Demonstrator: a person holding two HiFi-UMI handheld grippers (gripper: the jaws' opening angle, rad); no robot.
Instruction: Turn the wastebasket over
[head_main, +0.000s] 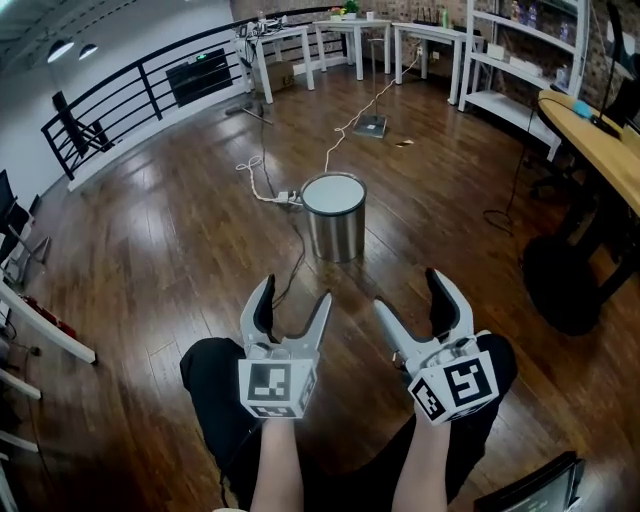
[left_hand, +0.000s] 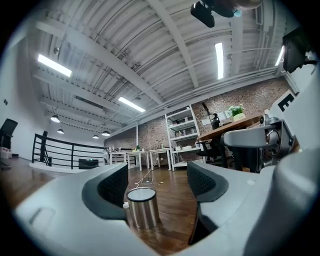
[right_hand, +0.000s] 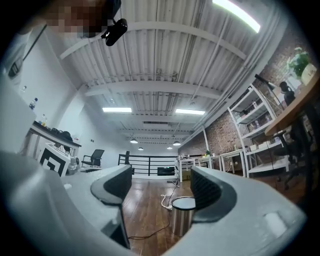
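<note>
"Holding anything, those two?"

"Nothing. The left gripper (head_main: 295, 294) has its jaws spread wide with only floor and air between them, and the right gripper (head_main: 408, 290) is the same. Both are side by side, just above the person's dark trousers (head_main: 215, 385), and aimed forward."

"And the wastebasket?"

"The wastebasket (head_main: 333, 222) is a steel cylinder standing upright on the floor ahead of both grippers, well apart from them and roughly centred between the two. Each gripper view shows it low down in the gap of its jaws. Its top is a pale disc inside a dark rim; I cannot tell whether anything is in it."

"What's around it?"

"A white power strip (head_main: 286, 198) lies just beside its left edge, with a white cable (head_main: 345, 125) running away up the room and a black cable (head_main: 291, 268) trailing back toward the person. The floor (head_main: 150, 250) is dark wood plank. A black railing (head_main: 130, 90) lines the left side, white tables (head_main: 350, 35) stand at the far end, white shelving (head_main: 510, 60) and a wooden desk (head_main: 600, 140) on the right, against a brick wall (left_hand: 250, 102)."
</note>
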